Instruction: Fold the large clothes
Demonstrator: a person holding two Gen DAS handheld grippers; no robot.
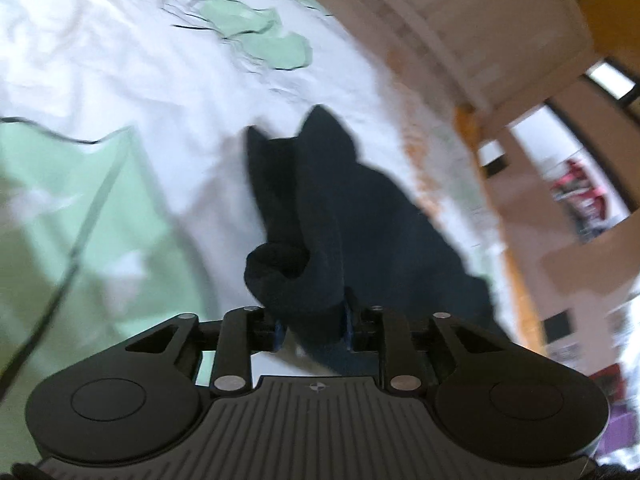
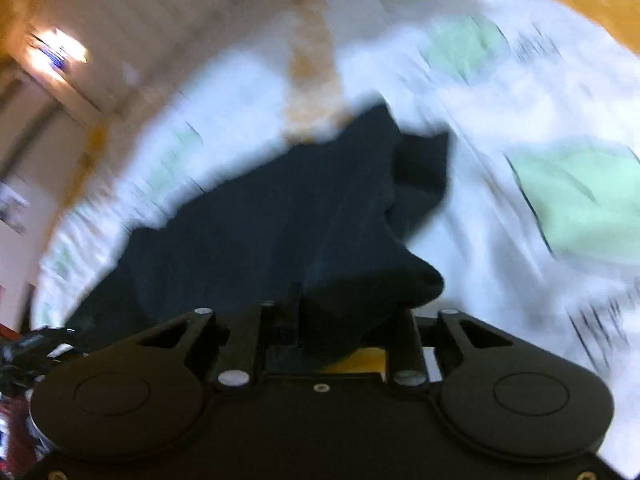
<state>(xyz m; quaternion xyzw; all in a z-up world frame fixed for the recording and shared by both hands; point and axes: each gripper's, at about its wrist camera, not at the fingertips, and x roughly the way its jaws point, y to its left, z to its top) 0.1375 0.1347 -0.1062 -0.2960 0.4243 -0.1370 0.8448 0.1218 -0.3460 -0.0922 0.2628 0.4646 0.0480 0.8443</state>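
Observation:
A dark navy garment [image 1: 360,216] lies on a white bed sheet with pale green patches [image 1: 120,80]. My left gripper [image 1: 314,320] is shut on a bunched edge of the garment, and the cloth trails forward from the jaws. In the right wrist view the same dark garment [image 2: 260,224] spreads out ahead, blurred by motion. My right gripper [image 2: 340,320] is shut on another bunched part of it. The fingertips of both grippers are hidden by the cloth.
The white and green sheet [image 2: 520,120] covers the bed. A light wood bed frame and wall [image 1: 460,20] curve along the far side. Shelves with red items [image 1: 580,196] stand at the right. Dark clutter [image 2: 24,352] sits at the lower left.

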